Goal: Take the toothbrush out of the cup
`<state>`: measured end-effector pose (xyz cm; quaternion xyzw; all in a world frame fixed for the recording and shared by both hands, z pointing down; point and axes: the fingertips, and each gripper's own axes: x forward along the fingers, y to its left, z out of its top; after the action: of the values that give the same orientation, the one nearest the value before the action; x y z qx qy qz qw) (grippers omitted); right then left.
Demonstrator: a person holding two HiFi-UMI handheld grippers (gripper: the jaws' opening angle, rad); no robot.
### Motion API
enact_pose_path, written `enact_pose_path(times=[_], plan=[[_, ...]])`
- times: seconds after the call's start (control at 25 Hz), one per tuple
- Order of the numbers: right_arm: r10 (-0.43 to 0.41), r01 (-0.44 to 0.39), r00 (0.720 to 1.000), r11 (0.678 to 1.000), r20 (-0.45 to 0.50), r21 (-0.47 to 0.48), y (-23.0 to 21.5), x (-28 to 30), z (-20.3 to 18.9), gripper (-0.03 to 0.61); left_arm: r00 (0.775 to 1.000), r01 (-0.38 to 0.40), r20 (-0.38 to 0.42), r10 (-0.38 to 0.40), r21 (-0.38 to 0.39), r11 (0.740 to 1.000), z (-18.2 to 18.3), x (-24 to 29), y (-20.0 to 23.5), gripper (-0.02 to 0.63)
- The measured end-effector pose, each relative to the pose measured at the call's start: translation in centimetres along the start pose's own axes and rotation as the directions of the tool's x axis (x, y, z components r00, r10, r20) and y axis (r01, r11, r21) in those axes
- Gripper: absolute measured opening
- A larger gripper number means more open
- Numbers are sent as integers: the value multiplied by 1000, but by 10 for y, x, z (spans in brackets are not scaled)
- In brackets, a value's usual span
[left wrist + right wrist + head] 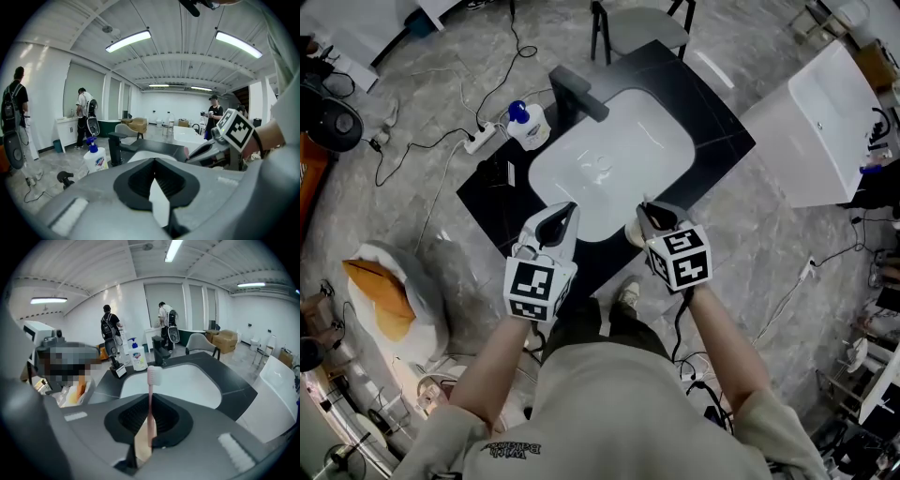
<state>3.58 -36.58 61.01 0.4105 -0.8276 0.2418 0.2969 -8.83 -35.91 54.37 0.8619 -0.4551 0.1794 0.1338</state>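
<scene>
Gripping step looks complete: right gripper (149,430) jaws are clamped on the pink toothbrush (150,394), which stands upright with its foot apparently in the beige cup (140,446), lower centre. Left gripper (561,217) jaws are together and empty. Next move: a straight lift past the cup rim. Overhead is open; the faucet (577,94) is well apart at upper centre.

Gloss and plastic at the washstand
The white sink (619,159) is gleaming smooth and glossy, the black countertop (717,131) is looking polished, the pink toothbrush (150,404) is showing smooth plastic.
</scene>
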Motion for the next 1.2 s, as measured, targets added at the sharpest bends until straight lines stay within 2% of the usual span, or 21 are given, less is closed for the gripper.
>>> enact_pose_path(times=[0.2, 0.4, 0.6, 0.76, 0.92, 1.08, 1.2], plan=[[-17, 19, 990, 1000, 137, -20, 3, -49, 53, 21, 997, -26, 72, 25, 13, 1000, 41, -14, 5, 2], [-23, 38, 952, 998, 304, -43, 13, -113, 114, 21, 985, -52, 167, 37, 86, 995, 98, -37, 6, 2], [-17, 50, 883, 997, 469, -58, 30, -182, 168, 21, 962, -73, 273, 30, 152, 986, 157, -69, 1, 2], [-28, 88, 821, 993, 571, -78, 40, -237, 196, 21, 935, -84, 356, 8, 199, 976, 201, -98, -10, 2], [-55, 140, 761, 987, 647, -81, 44, -287, 210, 21, 901, -114, 433, 4, 228, 967, 237, -128, -19, 2], [-78, 177, 682, 982, 727, -61, 46, -335, 215, 20, 880, -117, 475, -17, 253, 960, 254, -146, -32, 2], [-83, 230, 654, 969, 752, -94, 53, -362, 213, 20, 871, -126, 490, -26, 274, 953, 259, -156, -41, 2]])
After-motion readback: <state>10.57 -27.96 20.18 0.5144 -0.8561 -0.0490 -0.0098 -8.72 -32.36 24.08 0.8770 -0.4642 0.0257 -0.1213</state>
